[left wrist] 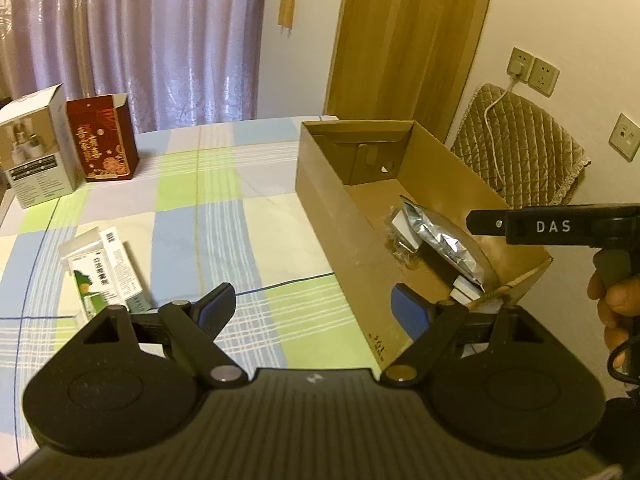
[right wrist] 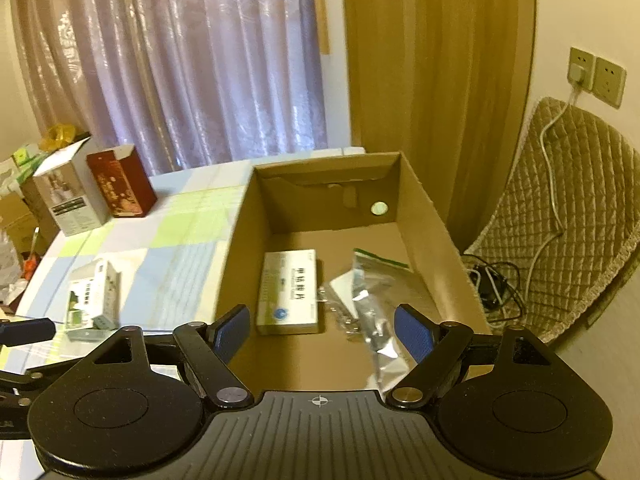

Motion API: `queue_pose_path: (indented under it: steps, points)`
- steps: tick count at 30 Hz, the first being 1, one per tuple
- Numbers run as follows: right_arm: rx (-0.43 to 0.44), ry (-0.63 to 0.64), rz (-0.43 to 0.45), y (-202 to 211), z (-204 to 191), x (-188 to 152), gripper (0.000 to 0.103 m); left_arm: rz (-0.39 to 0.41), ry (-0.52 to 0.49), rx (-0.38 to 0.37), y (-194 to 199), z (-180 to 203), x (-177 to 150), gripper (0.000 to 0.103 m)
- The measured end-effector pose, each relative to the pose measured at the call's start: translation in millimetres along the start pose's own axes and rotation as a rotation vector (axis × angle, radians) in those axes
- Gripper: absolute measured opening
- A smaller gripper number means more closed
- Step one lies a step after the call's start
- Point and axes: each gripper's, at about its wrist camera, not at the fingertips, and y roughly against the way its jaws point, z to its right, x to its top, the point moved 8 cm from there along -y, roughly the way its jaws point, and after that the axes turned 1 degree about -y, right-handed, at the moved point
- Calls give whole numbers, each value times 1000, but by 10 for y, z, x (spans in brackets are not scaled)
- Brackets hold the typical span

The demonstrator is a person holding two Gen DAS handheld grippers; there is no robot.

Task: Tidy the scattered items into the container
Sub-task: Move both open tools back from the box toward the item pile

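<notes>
Left gripper (left wrist: 314,312), fingers spread and empty, over the checked cloth (left wrist: 260,220); right gripper (right wrist: 322,334), likewise spread and empty, above the cardboard box (right wrist: 240,240). In the box: medicine carton (right wrist: 288,292), foil pouch (right wrist: 372,308). Outstanding: green packets (left wrist: 104,272) on the cloth left of the box; being flat and stacked, they may slip or separate when pinched.

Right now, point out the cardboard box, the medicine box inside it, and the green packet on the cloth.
cardboard box (right wrist: 236,248), right wrist view, left wall.
medicine box (right wrist: 289,292), right wrist view, top face.
green packet (left wrist: 102,276), left wrist view, printed front.
</notes>
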Motion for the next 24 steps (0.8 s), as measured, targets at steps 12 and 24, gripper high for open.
queue_pose_path:
  steps: [12,24]
  points:
    - [89,56,38,309,-624,102,85,2,35,58,301,-324,-269,91]
    - [197,105,56,500,-1242,3,101,-33,9,215,706,-1063,-722,102]
